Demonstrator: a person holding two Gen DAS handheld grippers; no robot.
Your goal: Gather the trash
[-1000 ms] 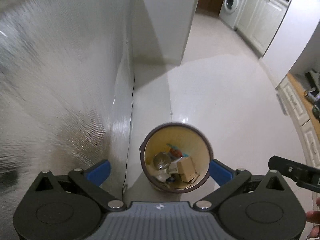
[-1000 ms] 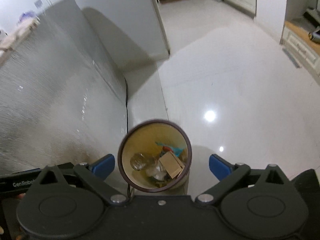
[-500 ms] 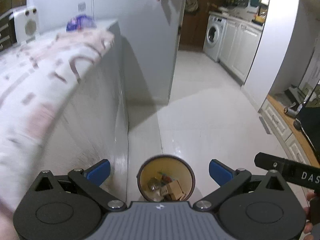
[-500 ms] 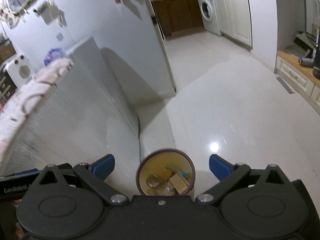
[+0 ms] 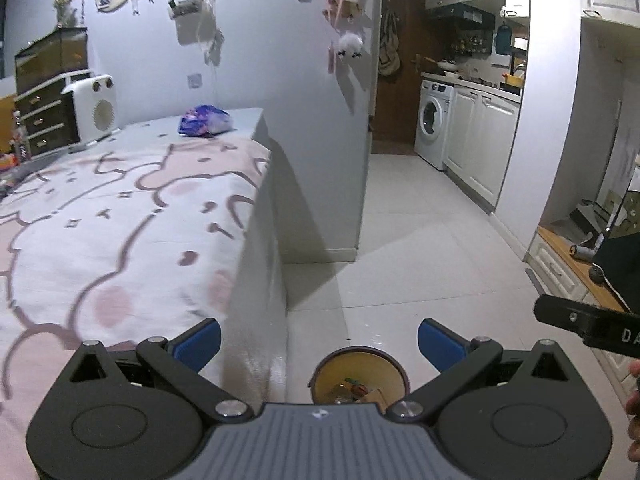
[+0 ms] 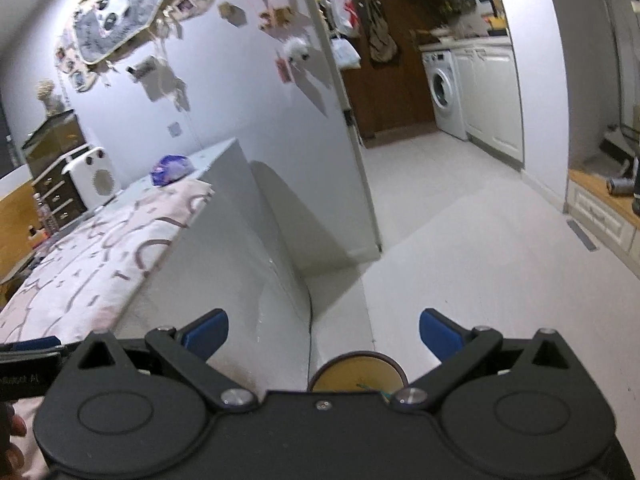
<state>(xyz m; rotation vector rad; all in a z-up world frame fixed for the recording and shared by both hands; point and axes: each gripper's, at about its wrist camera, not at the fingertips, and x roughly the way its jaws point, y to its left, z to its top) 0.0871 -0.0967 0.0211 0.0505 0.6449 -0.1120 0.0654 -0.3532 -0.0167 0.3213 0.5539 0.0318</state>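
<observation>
A round trash bin with a brown rim and yellow inside stands on the white floor beside the bed, holding several pieces of trash. It also shows in the right wrist view, partly hidden by the gripper body. A purple crumpled bag lies at the far end of the bed, also in the right wrist view. My left gripper is open and empty, high above the bin. My right gripper is open and empty, also above the bin.
A bed with a pink patterned cover fills the left. A white wall partition stands behind it. A washing machine and white cabinets are at the back right. A low wooden-topped cabinet lines the right.
Both grippers have risen and tilted up from the bin. The bin has shrunk to the bottom of each view and the bed top and room have come into sight.
</observation>
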